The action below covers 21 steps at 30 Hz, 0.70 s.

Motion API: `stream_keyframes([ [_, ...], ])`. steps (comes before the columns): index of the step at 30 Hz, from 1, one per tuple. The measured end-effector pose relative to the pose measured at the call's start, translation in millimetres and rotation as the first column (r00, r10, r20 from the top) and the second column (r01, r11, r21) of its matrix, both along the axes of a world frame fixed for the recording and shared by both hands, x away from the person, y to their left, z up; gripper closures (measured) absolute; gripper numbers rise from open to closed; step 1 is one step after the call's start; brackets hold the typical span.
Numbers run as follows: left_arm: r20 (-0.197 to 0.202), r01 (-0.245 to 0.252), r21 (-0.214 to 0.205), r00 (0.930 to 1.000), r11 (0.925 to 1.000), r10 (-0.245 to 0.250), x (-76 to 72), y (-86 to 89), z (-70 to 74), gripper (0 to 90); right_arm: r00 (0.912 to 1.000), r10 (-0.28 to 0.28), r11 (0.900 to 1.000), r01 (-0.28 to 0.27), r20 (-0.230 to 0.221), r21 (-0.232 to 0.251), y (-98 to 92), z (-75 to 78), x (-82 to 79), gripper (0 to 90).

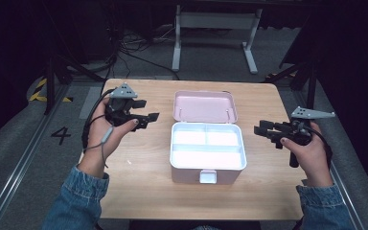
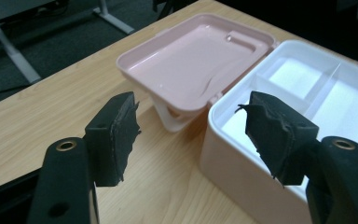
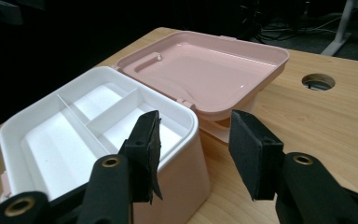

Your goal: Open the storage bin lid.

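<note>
A pink box (image 1: 208, 152) stands open in the middle of the wooden table (image 1: 139, 163), its white tray with three empty compartments (image 2: 317, 88) (image 3: 79, 121) showing. Its pink lid (image 1: 204, 106) (image 2: 191, 65) (image 3: 205, 70) lies flat behind it. My left gripper (image 1: 149, 118) (image 2: 191, 137) hovers open to the left of the box, jaws pointing at it, nothing between them. My right gripper (image 1: 261, 132) (image 3: 193, 151) hovers open to the right of the box, jaws pointing at its right wall, also empty.
A latch (image 1: 208, 176) sticks out at the box's front. A round cable hole (image 3: 318, 81) pierces the table near the far edge. Beyond the table stand a white desk frame (image 1: 215, 28) and cables on the floor (image 1: 134, 45).
</note>
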<state>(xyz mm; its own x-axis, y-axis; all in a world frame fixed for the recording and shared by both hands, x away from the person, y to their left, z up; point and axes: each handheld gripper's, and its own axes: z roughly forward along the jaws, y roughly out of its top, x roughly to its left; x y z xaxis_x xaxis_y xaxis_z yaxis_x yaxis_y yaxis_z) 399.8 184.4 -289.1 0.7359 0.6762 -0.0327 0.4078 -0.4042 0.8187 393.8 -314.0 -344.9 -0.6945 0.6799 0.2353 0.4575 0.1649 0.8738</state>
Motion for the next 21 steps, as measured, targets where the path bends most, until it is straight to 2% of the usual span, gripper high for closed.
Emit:
stream_keyframes([
  [2, -0.002, -0.001, 0.000, 1.0000, 1.0000, 0.001, -2.5, 1.5, -0.4, 34.2, 1.0000, -0.002, 0.9999, 0.002, 0.003, -0.015, 0.5, 1.2, 0.7, 53.4],
  [3, -0.007, 0.002, 0.019, 1.0000, 0.9998, -0.002, -9.9, 6.8, -1.1, 34.0, 1.0000, -0.001, 0.9995, 0.001, 0.004, -0.031, 0.3, 2.2, 1.8, 52.0],
  [5, -0.008, -0.005, 0.028, 1.0000, 0.9996, 0.005, -13.7, 8.5, -2.1, 33.8, 1.0000, -0.001, 0.9994, 0.002, 0.003, -0.034, -0.3, 2.2, 2.6, 51.9],
  [7, -0.002, -0.008, 0.063, 1.0000, 0.9980, 0.008, -23.4, 12.4, -7.8, 33.0, 0.9999, -0.015, 0.9987, 0.015, -0.004, -0.049, -2.4, 2.1, 4.3, 50.0],
  [9, -0.008, -0.007, 0.065, 0.9999, 0.9978, 0.008, -26.5, 13.1, -10.5, 32.4, 0.9998, -0.019, 0.9977, 0.019, -0.006, -0.066, -4.0, 0.8, 5.6, 49.2],
  [10, -0.016, -0.008, 0.082, 0.9998, 0.9966, 0.009, -31.1, 15.2, -14.5, 32.4, 0.9997, -0.022, 0.9970, 0.021, -0.007, -0.074, -4.9, 0.1, 6.0, 48.9],
  [16, -0.034, -0.024, 0.133, 0.9990, 0.9908, 0.029, -39.0, 19.9, -27.5, 31.9, 0.9994, -0.035, 0.9922, 0.033, -0.009, -0.120, -8.8, -4.1, 6.9, 46.9],
  [17, -0.049, -0.018, 0.124, 0.9985, 0.9921, 0.024, -40.0, 21.9, -33.4, 31.6, 0.9991, -0.042, 0.9905, 0.040, -0.011, -0.132, -10.5, -5.8, 7.1, 46.7],
  [19, -0.054, -0.015, 0.117, 0.9983, 0.9930, 0.021, -40.2, 23.1, -35.7, 31.6, 0.9989, -0.045, 0.9897, 0.043, -0.013, -0.137, -11.3, -6.7, 7.2, 46.6],
  [21, -0.075, -0.019, 0.087, 0.9969, 0.9960, 0.025, -39.5, 26.2, -45.2, 31.7, 0.9987, -0.047, 0.9889, 0.043, -0.018, -0.142, -13.1, -8.6, 7.8, 46.5],
])
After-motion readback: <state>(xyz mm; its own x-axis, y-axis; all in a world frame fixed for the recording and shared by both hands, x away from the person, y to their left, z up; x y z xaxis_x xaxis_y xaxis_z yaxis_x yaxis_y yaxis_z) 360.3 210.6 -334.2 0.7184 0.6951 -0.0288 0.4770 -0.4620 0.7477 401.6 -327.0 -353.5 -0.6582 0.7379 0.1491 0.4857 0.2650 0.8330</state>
